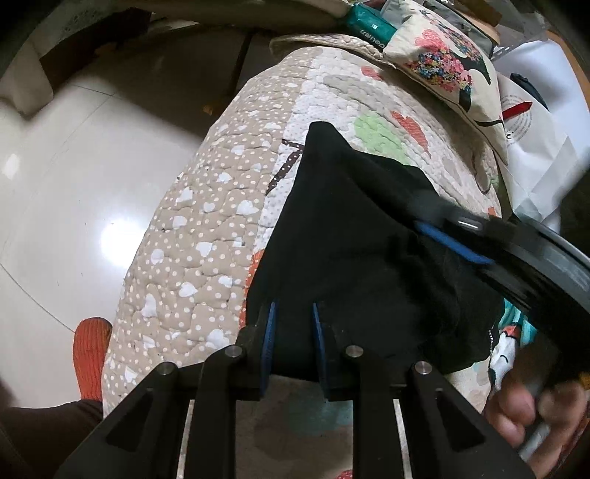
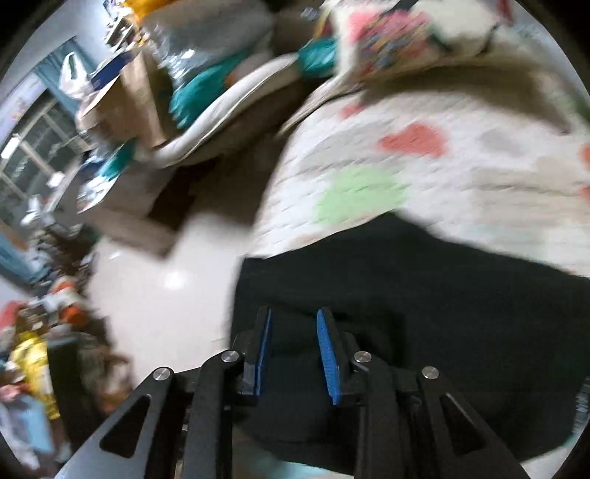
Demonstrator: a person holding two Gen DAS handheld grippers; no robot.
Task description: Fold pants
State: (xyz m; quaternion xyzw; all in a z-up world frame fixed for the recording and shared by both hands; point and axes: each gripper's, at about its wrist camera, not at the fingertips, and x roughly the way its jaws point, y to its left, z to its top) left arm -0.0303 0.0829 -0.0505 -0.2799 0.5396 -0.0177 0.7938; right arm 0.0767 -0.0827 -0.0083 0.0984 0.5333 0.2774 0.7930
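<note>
Black pants (image 1: 354,235) lie bunched on a quilted bedspread (image 1: 191,235) with hearts and dots. My left gripper (image 1: 293,309) sits at their near left corner. Its blue pads stand a little apart with black cloth pinched between them. My right gripper (image 1: 431,221) reaches in from the right over the pants, blurred, one blue pad showing. In the right wrist view the right gripper (image 2: 294,317) hovers over the pants (image 2: 424,294), its pads parted and not pressing on the cloth.
A flowered pillow (image 1: 442,62), a teal pack (image 1: 368,25) and a white bag (image 1: 545,147) crowd the bed's far side. Glossy floor tiles (image 1: 73,184) lie left of the bed. A foot in an orange sock (image 1: 90,353) stands there. A hand (image 1: 534,416) is at lower right.
</note>
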